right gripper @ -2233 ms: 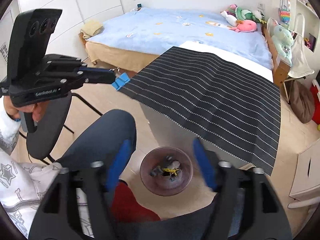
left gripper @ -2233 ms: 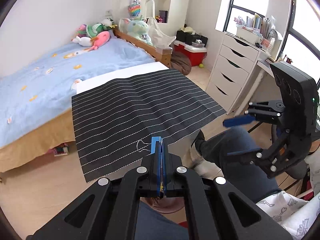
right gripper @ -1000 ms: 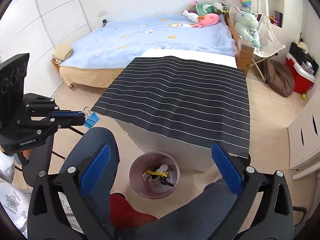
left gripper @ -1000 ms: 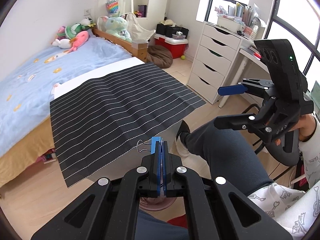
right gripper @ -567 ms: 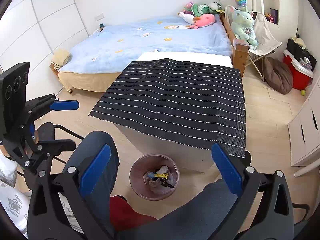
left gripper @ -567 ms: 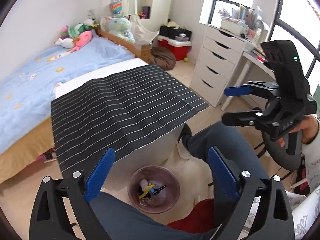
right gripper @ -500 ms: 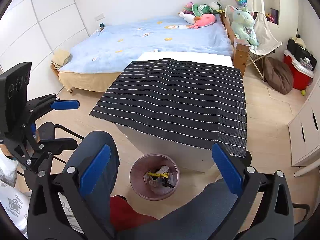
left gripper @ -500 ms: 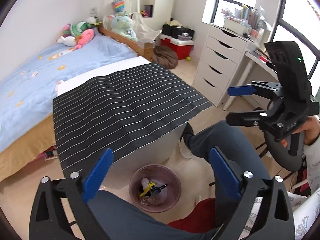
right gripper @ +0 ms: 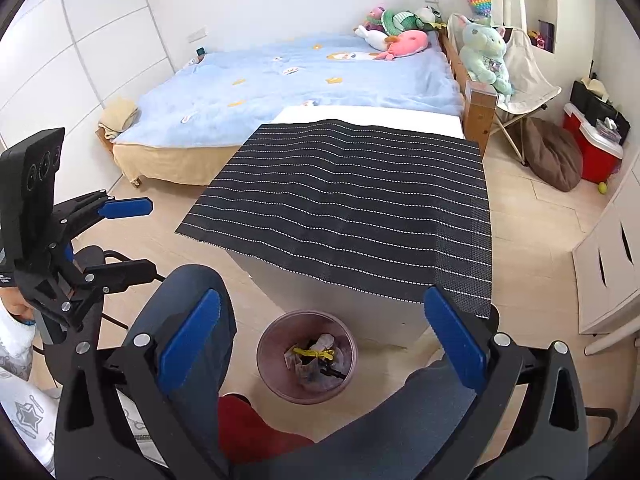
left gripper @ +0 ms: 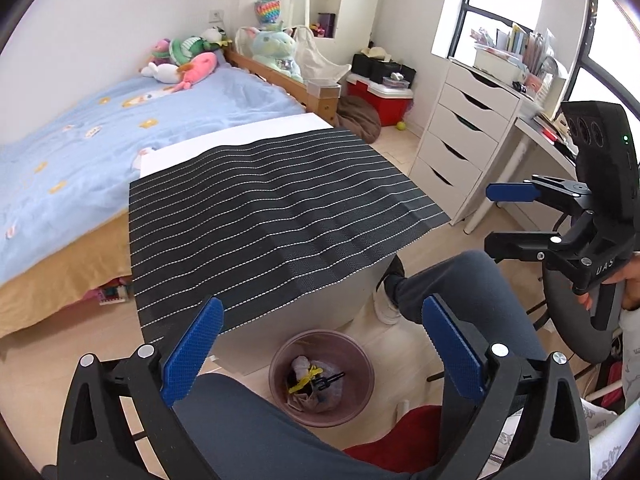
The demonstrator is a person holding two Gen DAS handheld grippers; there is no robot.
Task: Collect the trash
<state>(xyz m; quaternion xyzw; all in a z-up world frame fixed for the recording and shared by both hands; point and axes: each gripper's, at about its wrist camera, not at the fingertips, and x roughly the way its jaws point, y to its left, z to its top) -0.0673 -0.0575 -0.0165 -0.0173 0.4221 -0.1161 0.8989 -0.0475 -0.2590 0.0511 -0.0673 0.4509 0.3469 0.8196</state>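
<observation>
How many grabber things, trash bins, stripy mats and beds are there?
Hand-held grippers: 2 (left hand-held gripper, right hand-held gripper)
Trash bin: 1
Striped mat: 1
Bed: 1
Total: 5

Left hand-held gripper (left gripper: 322, 338): matte black frame, angular arms, silver round screws at joints, blue ribbed pads (left gripper: 194, 344) on fingers. Right hand-held gripper (right gripper: 322, 330): same build, black with blue pads (right gripper: 454, 338). Upright black block atop each, three round lenses; green light and pale lettering on right one. Person: dark blue-grey trousers (left gripper: 460, 292), white sleeve (right gripper: 16, 338) with grey star print, white shoe (left gripper: 386, 308).
</observation>
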